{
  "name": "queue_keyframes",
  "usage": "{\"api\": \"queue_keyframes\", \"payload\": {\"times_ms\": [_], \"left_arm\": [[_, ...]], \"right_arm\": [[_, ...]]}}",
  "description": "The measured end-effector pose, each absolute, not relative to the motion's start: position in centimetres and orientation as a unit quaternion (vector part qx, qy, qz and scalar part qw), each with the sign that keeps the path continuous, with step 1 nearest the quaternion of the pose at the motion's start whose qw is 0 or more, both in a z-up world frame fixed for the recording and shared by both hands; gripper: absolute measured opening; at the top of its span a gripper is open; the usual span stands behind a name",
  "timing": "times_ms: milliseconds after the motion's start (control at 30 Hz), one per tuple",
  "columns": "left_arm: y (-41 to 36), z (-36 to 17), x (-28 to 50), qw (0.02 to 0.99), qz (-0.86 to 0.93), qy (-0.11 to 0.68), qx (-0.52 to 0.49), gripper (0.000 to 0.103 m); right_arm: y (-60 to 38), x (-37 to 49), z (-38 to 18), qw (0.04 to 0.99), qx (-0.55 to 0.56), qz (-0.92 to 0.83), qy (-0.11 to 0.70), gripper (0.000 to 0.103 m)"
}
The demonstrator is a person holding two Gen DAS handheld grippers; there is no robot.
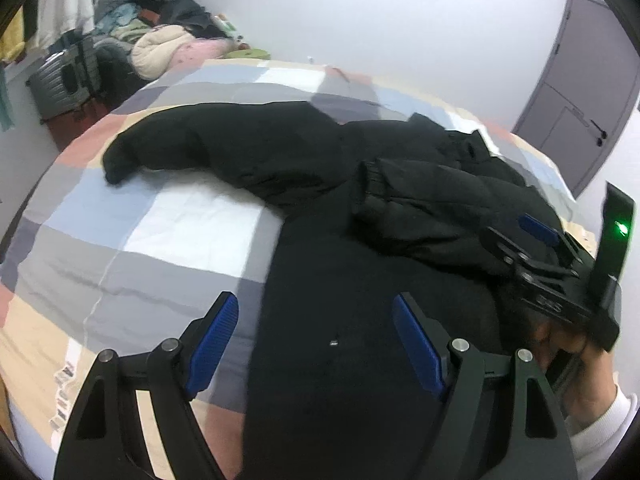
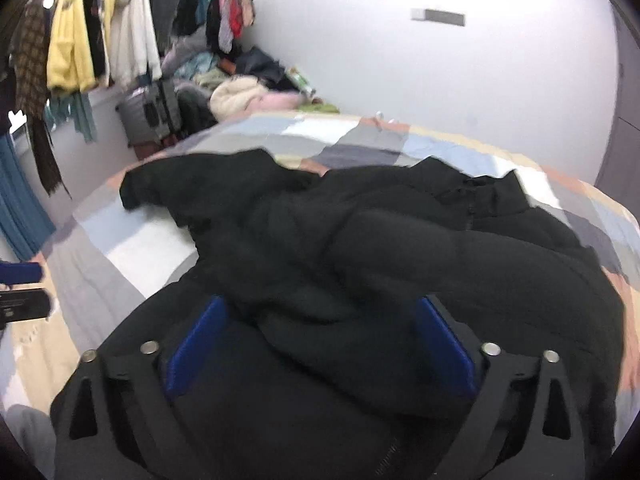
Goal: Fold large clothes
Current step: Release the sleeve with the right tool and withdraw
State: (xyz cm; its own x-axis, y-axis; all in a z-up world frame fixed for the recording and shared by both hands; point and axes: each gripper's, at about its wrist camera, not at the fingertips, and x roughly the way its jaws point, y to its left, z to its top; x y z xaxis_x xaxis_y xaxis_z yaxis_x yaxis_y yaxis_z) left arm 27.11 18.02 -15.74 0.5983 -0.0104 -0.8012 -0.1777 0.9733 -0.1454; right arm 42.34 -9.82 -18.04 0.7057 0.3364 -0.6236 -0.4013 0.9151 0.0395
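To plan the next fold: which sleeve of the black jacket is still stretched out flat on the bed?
The far-left sleeve; it lies on the quilt, the other sleeve is folded across the body.

Home bedroom: bed with patchwork quilt [image 1: 160,216], hanging clothes [image 2: 80,40], door [image 1: 580,80].

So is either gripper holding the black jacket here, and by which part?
Nothing is held. The left gripper and right gripper both stand open over the black jacket, pads clear of the fabric.

Black jacket [image 2: 360,260] blurred, hem beyond bottom edge.
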Motion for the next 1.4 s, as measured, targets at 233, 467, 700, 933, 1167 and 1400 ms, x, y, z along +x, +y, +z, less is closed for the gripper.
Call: {"api": "queue_keyframes", "payload": {"times_ms": [233, 467, 700, 933, 1167, 1400], "left_arm": [[16.4, -16.2, 28.7, 0.895, 0.029, 0.432, -0.109, 0.080], [15.1, -18.9, 34.1, 0.893, 0.012, 0.437, -0.111, 0.079], [13.1, -22.3, 40.4, 0.882, -0.007, 0.458, -0.111, 0.078], [11.6, -24.1, 44.3, 0.878, -0.007, 0.466, -0.114, 0.039], [9.2, -22.9, 45.7, 0.897, -0.009, 0.435, -0.071, 0.012], [8.2, -24.8, 46.2, 0.887, 0.004, 0.459, -0.040, 0.013]], "right_arm": [[-18.3, 39.1, -17.8, 0.935, -0.057, 0.132, 0.324, 0.100], [-28.9, 40.2, -20.6, 0.924, -0.009, 0.009, 0.383, 0.099], [-32.9, 43.4, -23.8, 0.905, -0.001, -0.032, 0.424, 0.079], [-33.5, 44.4, -22.9, 0.927, -0.007, -0.039, 0.374, 0.078], [-35.5, 43.9, -21.9, 0.941, 0.006, -0.063, 0.332, 0.078], [-37.0, 44.6, -24.4, 0.928, 0.032, -0.067, 0.364, 0.078]]}}
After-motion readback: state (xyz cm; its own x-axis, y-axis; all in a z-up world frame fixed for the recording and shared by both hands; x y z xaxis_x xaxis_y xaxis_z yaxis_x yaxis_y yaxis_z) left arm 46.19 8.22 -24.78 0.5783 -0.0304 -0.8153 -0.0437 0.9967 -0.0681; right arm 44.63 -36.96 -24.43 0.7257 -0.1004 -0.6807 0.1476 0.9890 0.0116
